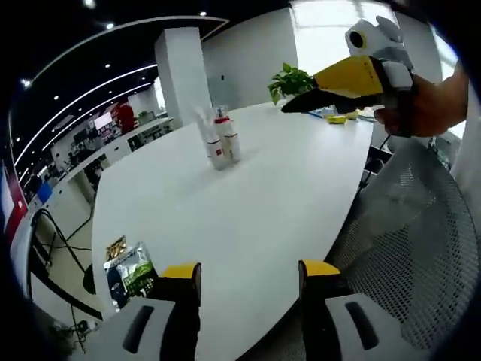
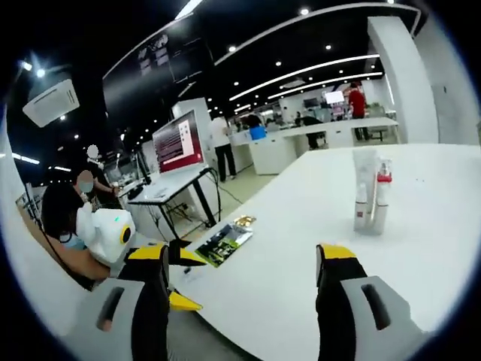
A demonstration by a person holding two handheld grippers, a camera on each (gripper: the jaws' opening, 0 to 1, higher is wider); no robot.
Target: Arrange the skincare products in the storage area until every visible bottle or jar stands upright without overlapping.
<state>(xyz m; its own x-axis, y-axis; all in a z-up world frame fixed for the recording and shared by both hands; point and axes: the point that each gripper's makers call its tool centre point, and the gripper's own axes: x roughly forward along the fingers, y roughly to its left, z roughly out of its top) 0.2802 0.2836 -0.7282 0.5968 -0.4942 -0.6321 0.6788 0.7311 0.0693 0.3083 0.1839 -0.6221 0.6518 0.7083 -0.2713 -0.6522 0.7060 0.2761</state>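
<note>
On big white table (image 1: 248, 203), far from both claws, skincare bottles (image 1: 220, 139) stand up straight, close together in small bunch. One has red cap (image 2: 384, 177). Snack packets (image 1: 129, 271) lie flat near table edge, well apart from bottles. Left gripper (image 1: 248, 282) low over near edge, jaws wide, holding nothing. Right gripper (image 2: 248, 263) also wide, nothing between jaws. Right gripper seen in left gripper view up high, held by hand (image 1: 425, 101). Green plant (image 1: 289, 81) at far end of table. Mesh chair (image 1: 413, 233) beside table.

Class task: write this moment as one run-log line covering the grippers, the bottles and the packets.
left gripper: open, empty | right gripper: open, empty | bottles: upright, clustered mid-table | packets: flat at table edge
</note>
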